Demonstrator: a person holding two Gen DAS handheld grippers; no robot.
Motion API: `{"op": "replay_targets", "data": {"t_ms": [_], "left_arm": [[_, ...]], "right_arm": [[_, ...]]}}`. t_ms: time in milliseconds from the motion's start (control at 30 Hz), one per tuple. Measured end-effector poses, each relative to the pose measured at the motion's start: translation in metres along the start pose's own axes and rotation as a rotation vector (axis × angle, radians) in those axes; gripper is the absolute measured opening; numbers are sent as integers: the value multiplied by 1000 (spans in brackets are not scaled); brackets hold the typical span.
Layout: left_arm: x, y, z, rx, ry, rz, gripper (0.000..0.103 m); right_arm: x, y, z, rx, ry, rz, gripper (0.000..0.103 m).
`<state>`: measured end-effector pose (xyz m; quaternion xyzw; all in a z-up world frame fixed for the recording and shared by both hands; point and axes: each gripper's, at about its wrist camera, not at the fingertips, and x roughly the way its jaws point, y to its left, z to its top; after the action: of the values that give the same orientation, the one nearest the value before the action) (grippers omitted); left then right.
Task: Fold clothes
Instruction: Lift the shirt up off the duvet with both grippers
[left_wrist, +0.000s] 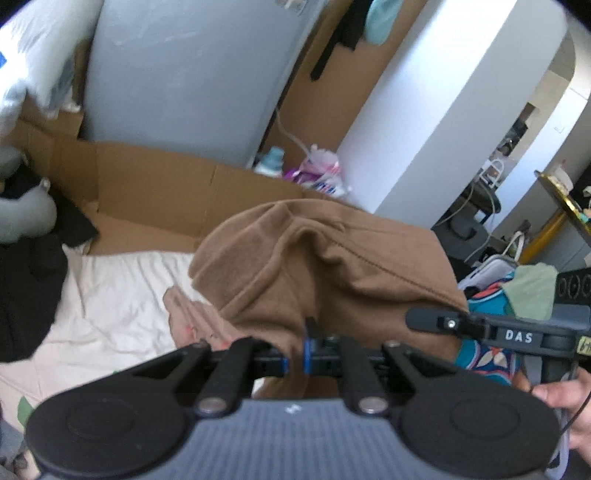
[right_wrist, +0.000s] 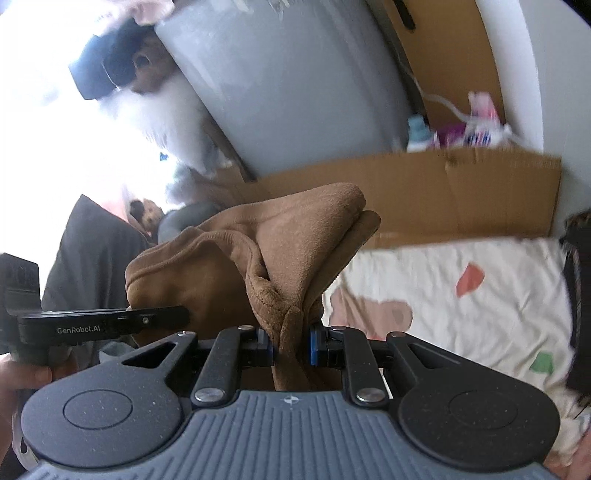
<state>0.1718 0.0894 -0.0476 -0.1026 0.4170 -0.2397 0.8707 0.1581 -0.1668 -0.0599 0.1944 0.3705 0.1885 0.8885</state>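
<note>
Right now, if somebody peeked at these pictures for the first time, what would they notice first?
Probably the brown garment bunched up in the middle, pinched by the left gripper and the right gripper at once. Behind it lies a white sheet with coloured patches, edged by a cardboard wall. A big grey panel leans behind that.
</note>
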Motion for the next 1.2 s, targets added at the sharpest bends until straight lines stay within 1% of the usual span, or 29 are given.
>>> {"op": "replay_targets", "data": {"t_ms": [100, 200, 367, 500, 667, 800, 967, 1200], "left_arm": [[-16, -21, 14, 18, -16, -8, 8], [-27, -43, 30, 42, -11, -18, 8], [-40, -79, 58, 60, -12, -42, 8], [-50, -107, 75, 83, -27, -51, 8], [-63, -144, 86, 109, -42, -79, 8], [-62, -171, 94, 125, -44, -99, 8], [-59, -198, 99, 119, -41, -122, 8], [-45, -232, 104, 134, -40, -152, 8]], "right_arm": [[-27, 8, 13, -14, -35, 1, 16], [-52, 15, 25, -26, -70, 1, 16], [-93, 21, 47, -23, -128, 8, 16], [-126, 26, 63, -42, -165, -6, 16], [-166, 28, 78, -61, -221, -31, 16], [-198, 25, 88, -64, -262, -55, 16], [-227, 19, 97, -72, -284, -93, 16], [-263, -2, 105, -61, -307, -129, 16]]}}
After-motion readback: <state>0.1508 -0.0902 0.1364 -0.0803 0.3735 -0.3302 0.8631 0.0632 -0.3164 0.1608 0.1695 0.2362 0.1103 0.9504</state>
